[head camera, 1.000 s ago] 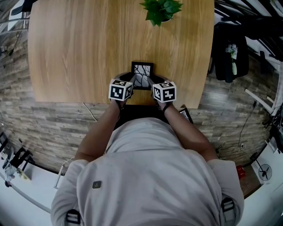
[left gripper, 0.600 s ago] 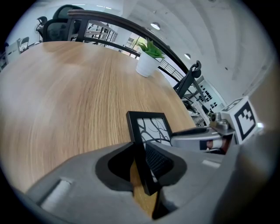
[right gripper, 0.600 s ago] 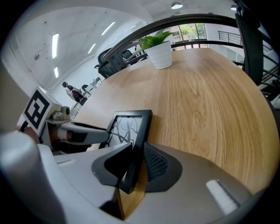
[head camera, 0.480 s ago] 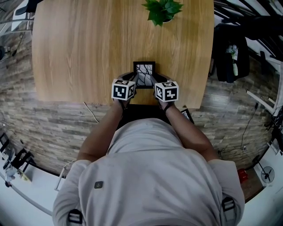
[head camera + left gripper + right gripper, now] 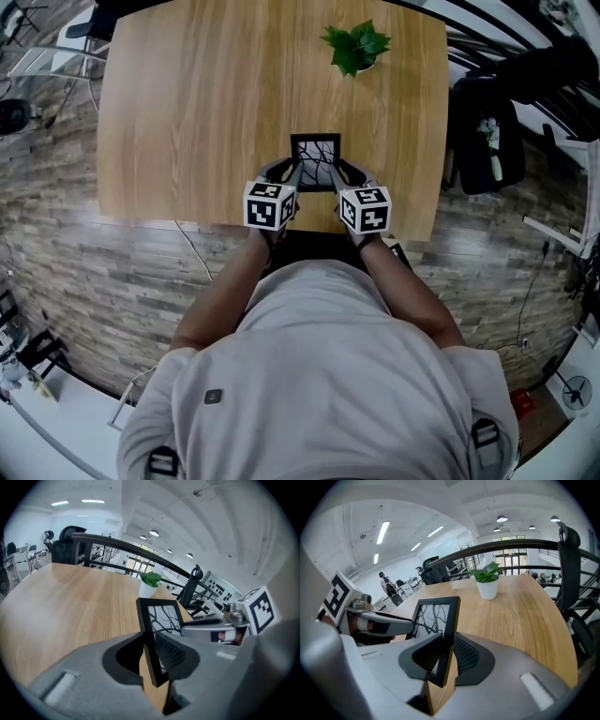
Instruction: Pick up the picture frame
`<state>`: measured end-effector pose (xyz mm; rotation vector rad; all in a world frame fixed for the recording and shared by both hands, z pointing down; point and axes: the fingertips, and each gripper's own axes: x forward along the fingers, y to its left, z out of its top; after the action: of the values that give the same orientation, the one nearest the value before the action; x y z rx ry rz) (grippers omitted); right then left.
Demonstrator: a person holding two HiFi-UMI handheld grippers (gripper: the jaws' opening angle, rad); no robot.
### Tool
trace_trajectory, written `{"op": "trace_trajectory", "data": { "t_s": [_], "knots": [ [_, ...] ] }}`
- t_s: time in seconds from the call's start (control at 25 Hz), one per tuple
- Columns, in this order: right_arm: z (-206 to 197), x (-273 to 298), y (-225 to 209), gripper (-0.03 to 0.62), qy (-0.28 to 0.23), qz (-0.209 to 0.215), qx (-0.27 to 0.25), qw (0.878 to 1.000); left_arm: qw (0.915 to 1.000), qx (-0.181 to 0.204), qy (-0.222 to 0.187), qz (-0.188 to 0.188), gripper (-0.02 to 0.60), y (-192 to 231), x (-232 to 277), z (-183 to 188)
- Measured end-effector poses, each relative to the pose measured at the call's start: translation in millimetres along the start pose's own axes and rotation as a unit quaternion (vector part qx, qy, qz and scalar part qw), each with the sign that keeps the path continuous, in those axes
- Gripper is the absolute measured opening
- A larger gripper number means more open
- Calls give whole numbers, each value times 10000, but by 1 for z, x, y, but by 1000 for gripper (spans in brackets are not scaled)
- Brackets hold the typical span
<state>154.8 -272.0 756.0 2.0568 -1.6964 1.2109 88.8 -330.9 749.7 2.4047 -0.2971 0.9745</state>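
Note:
The picture frame (image 5: 315, 161), black with a branch pattern on white, hangs above the near edge of the wooden table (image 5: 187, 112). My left gripper (image 5: 287, 174) grips its left side and my right gripper (image 5: 343, 175) its right side. In the left gripper view the frame's edge (image 5: 149, 639) stands between the pads of that gripper (image 5: 152, 657), whose jaws are still closing on it. In the right gripper view the frame's (image 5: 436, 616) other edge sits between that gripper's (image 5: 444, 656) pads, which are also closing. The frame's lower corners are off the tabletop.
A small potted plant (image 5: 356, 47) in a white pot stands at the table's far right. A black office chair (image 5: 487, 122) with things hung on it is to the right of the table. A cable (image 5: 192, 242) lies on the brick-pattern floor.
Both grippers have risen together with the picture frame between them, lifting it off the table. The frame now tilts more upright.

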Motion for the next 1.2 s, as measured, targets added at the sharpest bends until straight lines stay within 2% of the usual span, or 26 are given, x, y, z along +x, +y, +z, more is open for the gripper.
{"op": "trace_trajectory", "data": {
  "t_s": [0.2,0.56,0.92,1.2],
  "knots": [
    [40,-26,27,87,-575,-25,-257,9980,9976,354,-593,82,84,-7,-43,37],
    [98,-79,80,89,-1448,-7,-610,9876,9863,747,-1462,133,83,-18,-119,88],
    [142,-127,122,87,-2171,-8,-934,9717,9710,1000,-2167,155,83,-34,-181,125],
    [162,-153,146,87,-2588,-42,-1067,9600,9596,1277,-2506,84,83,-44,-219,141]
  ]
}}
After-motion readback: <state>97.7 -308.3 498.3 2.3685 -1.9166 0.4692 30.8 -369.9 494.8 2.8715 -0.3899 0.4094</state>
